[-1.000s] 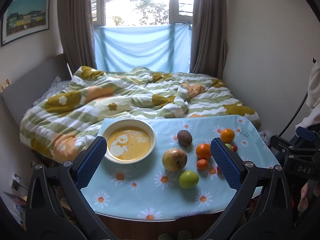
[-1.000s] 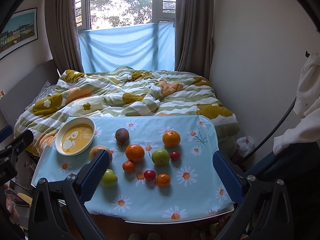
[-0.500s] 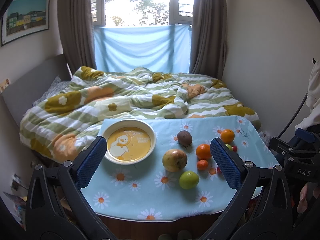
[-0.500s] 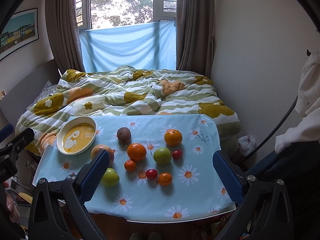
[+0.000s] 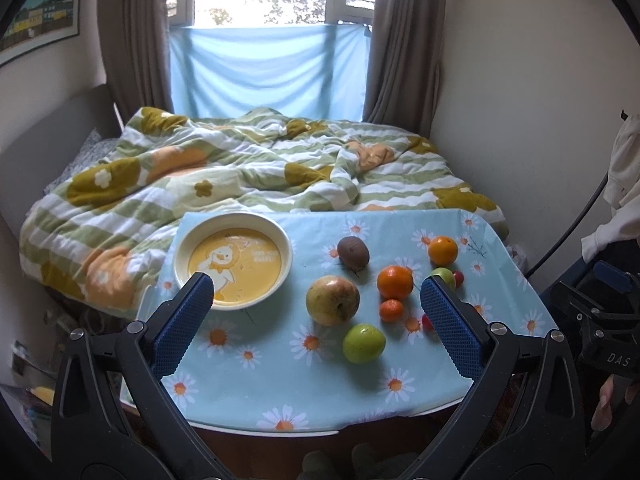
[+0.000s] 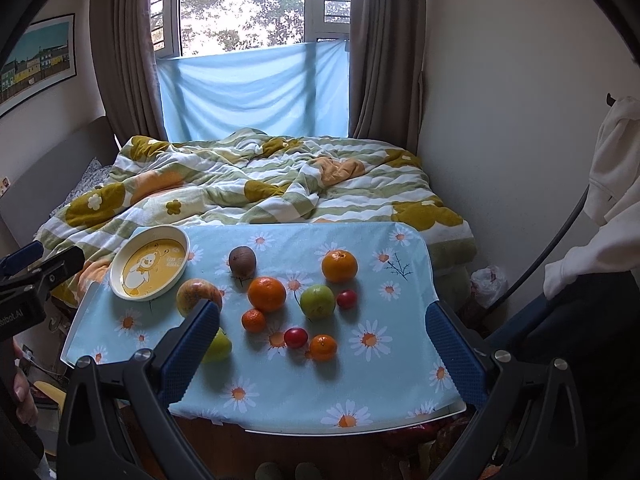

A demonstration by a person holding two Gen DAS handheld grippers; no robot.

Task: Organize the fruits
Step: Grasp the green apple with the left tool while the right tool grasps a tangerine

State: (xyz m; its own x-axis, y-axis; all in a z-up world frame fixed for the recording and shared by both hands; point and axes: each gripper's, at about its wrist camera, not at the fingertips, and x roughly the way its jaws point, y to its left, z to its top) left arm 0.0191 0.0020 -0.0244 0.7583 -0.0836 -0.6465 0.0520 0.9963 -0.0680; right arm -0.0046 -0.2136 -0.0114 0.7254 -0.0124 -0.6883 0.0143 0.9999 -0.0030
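The tablecloth (image 6: 280, 392) is pale blue, printed with white daisies with orange centres. The plate (image 6: 149, 263) has a cream rim and a yellow middle bearing a white duck. Fruit colours: a brown kiwi (image 6: 242, 261), two bright orange oranges (image 6: 267, 293) (image 6: 339, 266), a green apple (image 6: 317, 301), a yellow-red blushed apple (image 5: 333, 300), and small red ones, perhaps cherry tomatoes (image 6: 296, 337). Both grippers carry dark blue textured pads (image 5: 185, 322) on black frames. The quilt (image 6: 256, 188) is striped green and white with mustard and orange flower patches.
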